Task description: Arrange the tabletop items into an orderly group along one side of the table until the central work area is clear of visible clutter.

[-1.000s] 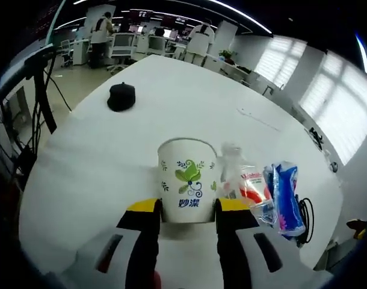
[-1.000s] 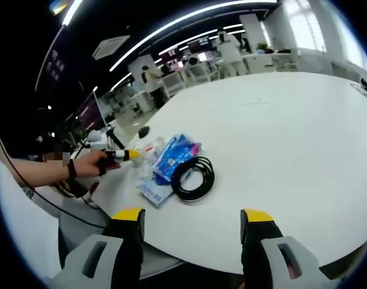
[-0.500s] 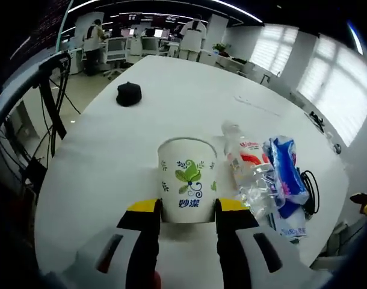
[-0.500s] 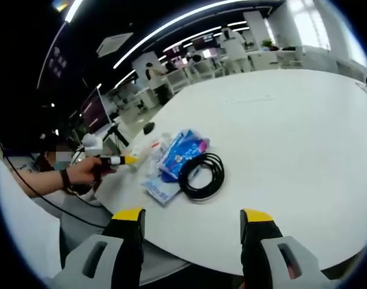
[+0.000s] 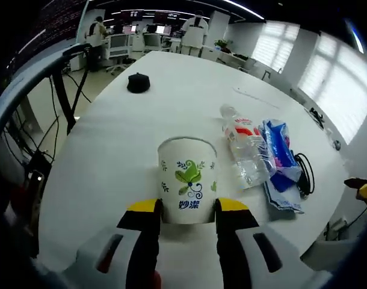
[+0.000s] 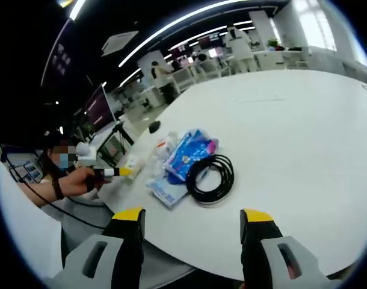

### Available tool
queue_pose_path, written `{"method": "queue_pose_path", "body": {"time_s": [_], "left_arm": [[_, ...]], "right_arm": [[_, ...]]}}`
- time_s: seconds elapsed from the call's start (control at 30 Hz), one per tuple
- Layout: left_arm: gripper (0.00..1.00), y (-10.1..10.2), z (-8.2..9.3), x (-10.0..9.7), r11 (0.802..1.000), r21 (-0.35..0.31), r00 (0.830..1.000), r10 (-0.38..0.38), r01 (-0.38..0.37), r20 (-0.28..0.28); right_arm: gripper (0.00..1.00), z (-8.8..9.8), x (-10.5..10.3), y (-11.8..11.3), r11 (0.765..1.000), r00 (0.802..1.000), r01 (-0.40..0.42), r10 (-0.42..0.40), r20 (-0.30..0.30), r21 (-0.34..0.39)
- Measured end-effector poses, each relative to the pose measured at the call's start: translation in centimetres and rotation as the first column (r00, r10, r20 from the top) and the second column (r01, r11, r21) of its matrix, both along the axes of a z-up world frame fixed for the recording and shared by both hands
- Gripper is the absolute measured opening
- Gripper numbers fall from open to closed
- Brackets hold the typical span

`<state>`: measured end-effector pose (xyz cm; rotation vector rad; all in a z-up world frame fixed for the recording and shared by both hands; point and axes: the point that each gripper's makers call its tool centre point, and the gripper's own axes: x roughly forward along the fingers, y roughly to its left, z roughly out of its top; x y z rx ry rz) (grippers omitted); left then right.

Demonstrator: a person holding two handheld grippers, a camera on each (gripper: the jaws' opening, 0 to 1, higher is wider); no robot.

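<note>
2 jaws of the left gripper [image 5: 188, 209] pinch the cup [image 5: 188, 179] low, a light, crushable thing, bottle [image 5: 243, 149] at 2 o'clock; right gripper [image 6: 194, 220] gapes wide.

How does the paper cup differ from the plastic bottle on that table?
The paper cup stands upright, gripped between the left gripper's jaws; the plastic bottle lies on its side, untouched. The cup is opaque white with a green leaf print; the bottle is clear with a red and white label. Both are over the white table.

One cup [image 5: 187, 180], one bottle [image 5: 242, 150], one cable coil [image 6: 211, 179], two packets [image 5: 278, 152].
</note>
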<state>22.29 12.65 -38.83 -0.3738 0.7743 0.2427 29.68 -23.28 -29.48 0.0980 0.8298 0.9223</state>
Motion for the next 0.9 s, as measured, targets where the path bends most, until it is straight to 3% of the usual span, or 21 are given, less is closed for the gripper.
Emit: {"method": "queue_pose_path", "body": {"time_s": [0.2, 0.43, 0.53, 0.73, 0.9], "left_arm": [[0.35, -1.2, 0.9, -0.7, 1.0, 0.002, 0.999, -0.017, 0.017, 0.03], [0.35, -2.7, 4.1, -1.6, 0.999, -0.044, 0.993, 0.015, -0.01, 0.113], [0.35, -3.2, 4.3, -1.3, 0.999, -0.054, 0.99, 0.002, 0.006, 0.138], [0.35, -5.7, 5.8, -1.7, 0.996, -0.06, 0.984, -0.053, 0.064, 0.169], [0.35, -8.5, 6.3, -1.8, 0.985, -0.032, 0.971, -0.16, 0.168, 0.178]], "right_arm": [[0.65, -0.1, -0.3, 1.0, 1.0, 1.0, -0.027, 0.027, -0.001, 0.003], [0.65, -0.2, -0.9, 2.4, 0.999, 0.999, -0.052, 0.052, -0.006, 0.015], [0.64, -0.5, -1.5, 3.6, 0.997, 0.997, -0.079, 0.079, -0.014, 0.023], [0.64, -0.6, -2.6, 6.2, 0.99, 0.99, -0.136, 0.137, -0.02, 0.037], [0.64, -0.5, -3.6, 7.8, 0.982, 0.982, -0.186, 0.186, -0.017, 0.04]]}}
